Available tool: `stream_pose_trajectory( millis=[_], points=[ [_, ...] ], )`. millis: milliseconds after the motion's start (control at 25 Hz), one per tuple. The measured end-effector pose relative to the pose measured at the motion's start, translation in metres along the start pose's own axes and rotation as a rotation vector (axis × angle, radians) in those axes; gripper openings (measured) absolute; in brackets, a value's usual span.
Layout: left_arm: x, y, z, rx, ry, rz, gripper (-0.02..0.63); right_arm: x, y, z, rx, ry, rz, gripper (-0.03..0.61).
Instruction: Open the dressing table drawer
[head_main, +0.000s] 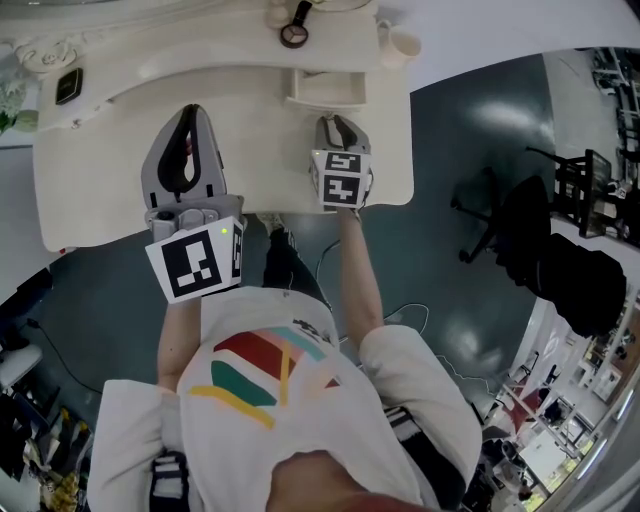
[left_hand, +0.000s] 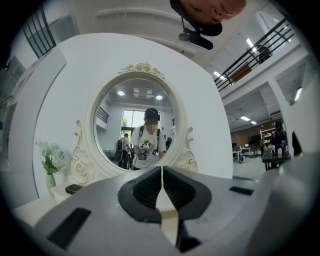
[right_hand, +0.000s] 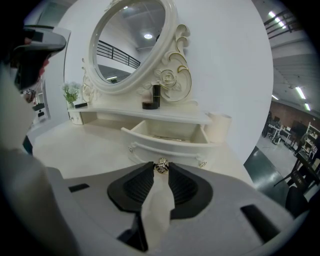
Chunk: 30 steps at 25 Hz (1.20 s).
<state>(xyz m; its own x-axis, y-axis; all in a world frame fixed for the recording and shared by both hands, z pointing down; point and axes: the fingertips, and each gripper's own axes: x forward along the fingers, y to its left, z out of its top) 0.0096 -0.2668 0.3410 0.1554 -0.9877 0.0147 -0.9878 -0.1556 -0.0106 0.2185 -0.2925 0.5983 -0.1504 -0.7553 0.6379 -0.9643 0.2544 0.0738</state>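
In the head view, the cream-white dressing table (head_main: 110, 210) fills the far part of the scene. Its small cream drawer (head_main: 318, 88) stands pulled out of the raised shelf at the far side. The right gripper (head_main: 335, 121) reaches in from the near side, with its tips right at the drawer's near front. The left gripper (head_main: 191, 111) hangs over the bare tabletop to the left, well apart from the drawer.

In the left gripper view, the left gripper (left_hand: 162, 172) has its two dark pads pressed together with nothing between them. It faces the oval mirror in a carved white frame (left_hand: 135, 122). A vase of pale flowers (left_hand: 50, 162) and a small dark flat object (left_hand: 74, 188) are at the far left.

In the right gripper view, the right gripper (right_hand: 161, 171) is clamped on the small round gold knob (right_hand: 161, 166) at the middle of the drawer (right_hand: 167, 136) front. One jaw tip touches each side of the knob. The drawer is open just beyond the jaws, and its inside is visible. A cream cup (right_hand: 219, 127) stands to its right and a dark cosmetic jar (right_hand: 151, 100) sits on the shelf behind it.
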Motion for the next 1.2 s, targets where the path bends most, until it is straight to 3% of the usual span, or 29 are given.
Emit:
stream_pose_trajectory(
  millis=[720, 960, 1200],
  points=[
    [-0.001, -0.004, 0.006, 0.005, -0.014, -0.017, 0.012, -0.005, 0.001, 0.000, -0.002, -0.009, 0.005, 0.085],
    [0.000, -0.002, 0.015, 0.004, -0.031, -0.014, 0.012, -0.010, -0.002, 0.006, 0.033, -0.022, 0.006, 0.112],
    [0.001, 0.000, 0.029, -0.002, -0.061, -0.020, 0.012, -0.030, -0.016, 0.051, 0.033, -0.134, -0.047, 0.098]
  ],
)
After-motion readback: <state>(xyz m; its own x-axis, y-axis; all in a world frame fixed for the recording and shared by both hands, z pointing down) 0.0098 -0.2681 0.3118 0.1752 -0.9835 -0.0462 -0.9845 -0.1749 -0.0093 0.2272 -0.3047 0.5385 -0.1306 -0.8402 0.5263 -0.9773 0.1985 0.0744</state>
